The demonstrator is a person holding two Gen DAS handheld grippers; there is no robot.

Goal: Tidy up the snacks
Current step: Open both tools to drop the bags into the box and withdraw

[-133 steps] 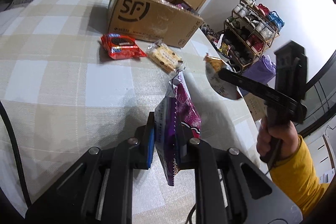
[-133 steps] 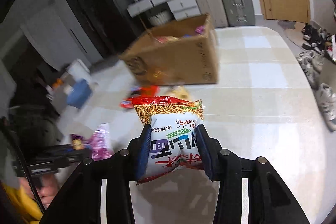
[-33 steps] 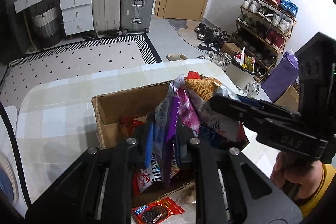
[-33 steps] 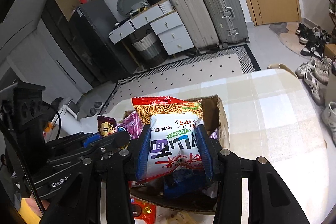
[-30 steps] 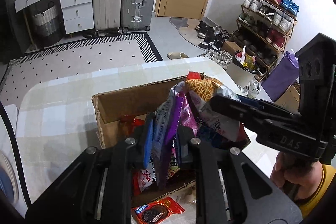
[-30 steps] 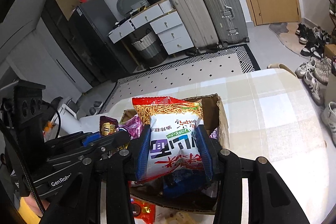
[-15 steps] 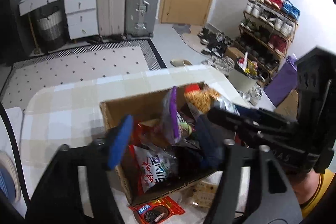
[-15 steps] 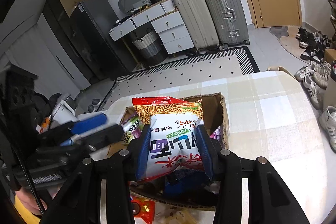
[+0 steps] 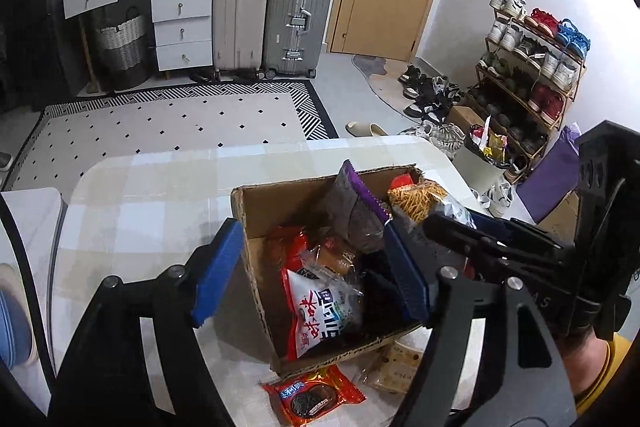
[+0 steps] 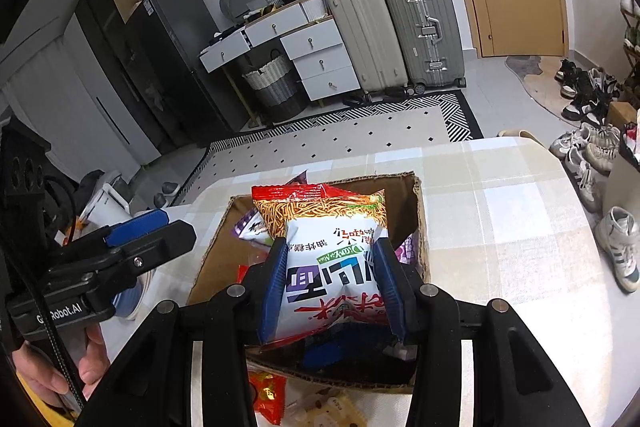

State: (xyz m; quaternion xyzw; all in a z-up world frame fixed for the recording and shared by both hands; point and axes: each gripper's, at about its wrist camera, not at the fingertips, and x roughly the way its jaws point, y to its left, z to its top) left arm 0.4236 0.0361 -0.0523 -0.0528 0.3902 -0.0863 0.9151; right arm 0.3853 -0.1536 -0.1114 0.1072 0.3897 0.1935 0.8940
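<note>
An open cardboard box (image 9: 256, 247) full of snack packets stands on the checked table; it also shows in the right wrist view (image 10: 418, 227). My left gripper (image 9: 310, 277) is open and empty above the box's near left corner. A purple snack bag (image 9: 360, 211) leans upright inside the box, free of the jaws. My right gripper (image 10: 332, 291) is shut on a white and red noodle snack bag (image 10: 328, 263), held over the box. That bag shows in the left wrist view (image 9: 420, 199) too.
A red cookie packet (image 9: 312, 397) and a clear biscuit packet (image 9: 396, 363) lie on the table in front of the box. The table's far edge (image 9: 240, 151) drops to a patterned rug. Suitcases and drawers stand against the back wall.
My left gripper opened and let go of the purple bag, which now rests in the box. Both grippers came from the table up over the box. The right still holds its bag.
</note>
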